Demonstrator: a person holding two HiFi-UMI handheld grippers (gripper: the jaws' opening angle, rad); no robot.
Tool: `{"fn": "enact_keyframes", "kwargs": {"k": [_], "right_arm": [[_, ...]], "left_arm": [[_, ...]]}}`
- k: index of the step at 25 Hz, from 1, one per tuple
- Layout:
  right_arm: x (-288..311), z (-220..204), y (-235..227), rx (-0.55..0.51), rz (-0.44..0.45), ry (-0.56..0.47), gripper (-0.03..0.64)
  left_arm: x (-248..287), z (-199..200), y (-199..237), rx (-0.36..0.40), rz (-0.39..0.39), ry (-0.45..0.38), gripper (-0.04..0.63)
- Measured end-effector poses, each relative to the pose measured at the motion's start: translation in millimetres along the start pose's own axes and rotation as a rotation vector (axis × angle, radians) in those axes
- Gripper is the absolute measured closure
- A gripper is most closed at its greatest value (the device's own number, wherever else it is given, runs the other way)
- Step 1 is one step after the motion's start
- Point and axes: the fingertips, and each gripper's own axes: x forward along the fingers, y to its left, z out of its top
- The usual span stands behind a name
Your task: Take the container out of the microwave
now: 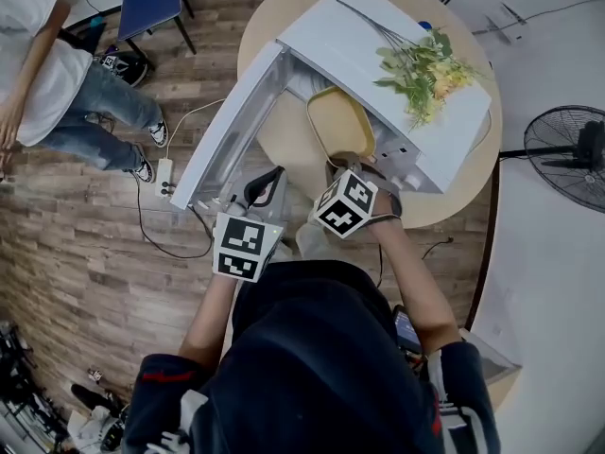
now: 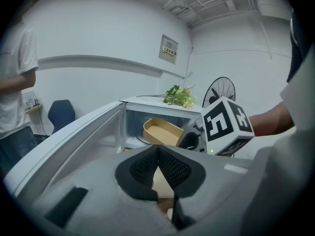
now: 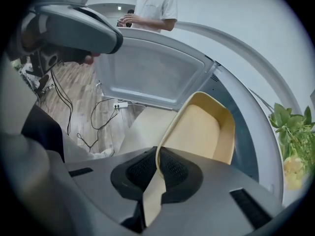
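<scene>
Head cam stares steeply down, microwave (image 1: 345, 41) at 12 o'clock; left claw (image 2: 158, 149) and right claw (image 3: 158, 152) cams sit close, all sharing the container (image 1: 340, 121).

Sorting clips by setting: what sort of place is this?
Likely a lab or studio, not a kitchen: microwave on a round table, a fan, a power strip on the wood floor.

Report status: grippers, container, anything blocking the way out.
Right gripper shut on container rim. Left gripper shut, empty. Container at microwave mouth, door open. Nothing blocking.
</scene>
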Motion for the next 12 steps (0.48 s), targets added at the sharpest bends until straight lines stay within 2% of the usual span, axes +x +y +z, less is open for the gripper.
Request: {"fn": "enact_keyframes", "kwargs": {"k": [12], "right_arm": [[-32.1, -5.4, 21.7, 0.001, 0.005, -0.025, 0.595]], "left_arm": [[-4.2, 6.1, -4.5, 0.056, 0.006, -0.006, 0.581]]}}
